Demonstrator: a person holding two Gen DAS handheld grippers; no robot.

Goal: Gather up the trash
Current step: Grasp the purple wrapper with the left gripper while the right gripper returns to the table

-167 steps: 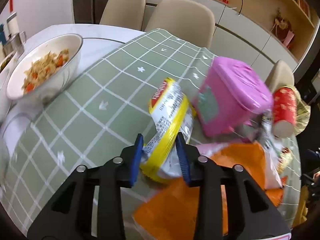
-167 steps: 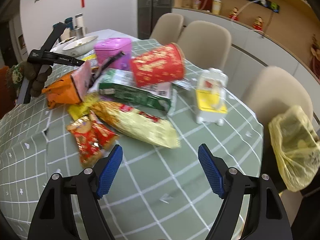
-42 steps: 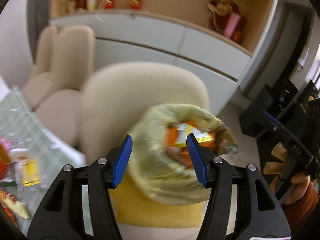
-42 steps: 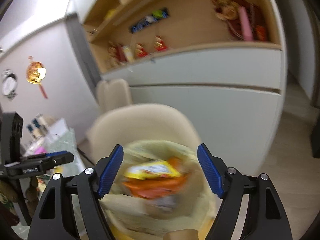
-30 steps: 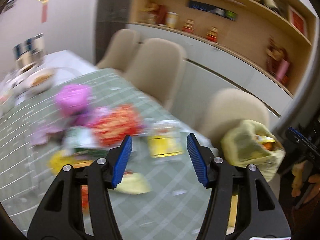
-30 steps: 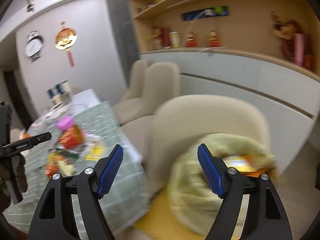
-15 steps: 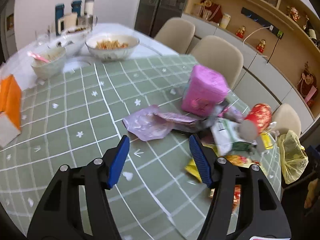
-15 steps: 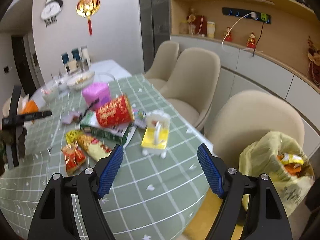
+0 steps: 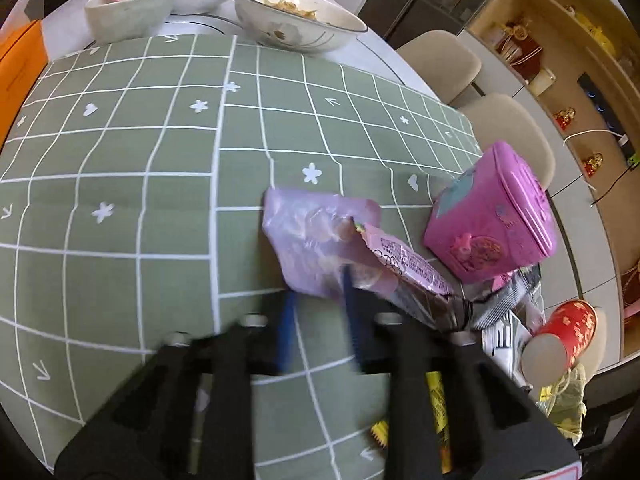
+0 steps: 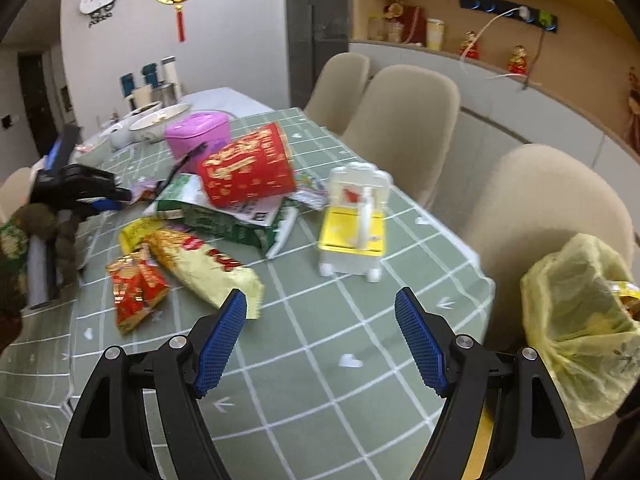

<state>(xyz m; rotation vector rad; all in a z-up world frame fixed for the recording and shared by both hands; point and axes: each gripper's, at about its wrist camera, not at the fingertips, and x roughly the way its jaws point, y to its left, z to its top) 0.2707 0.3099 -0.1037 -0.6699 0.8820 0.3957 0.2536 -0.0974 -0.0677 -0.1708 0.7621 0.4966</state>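
Left gripper point(image 9: 318, 312), lower centre: jaws just closing on the lilac wrapper's point(image 9: 312, 236) edge. Right gripper point(image 10: 320, 336): jaws apart, empty, above the tablecloth point(image 10: 320, 380).

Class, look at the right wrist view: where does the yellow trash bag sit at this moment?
The yellow trash bag sits at the right edge of the right wrist view, on the nearest beige chair, just beyond the table's corner.
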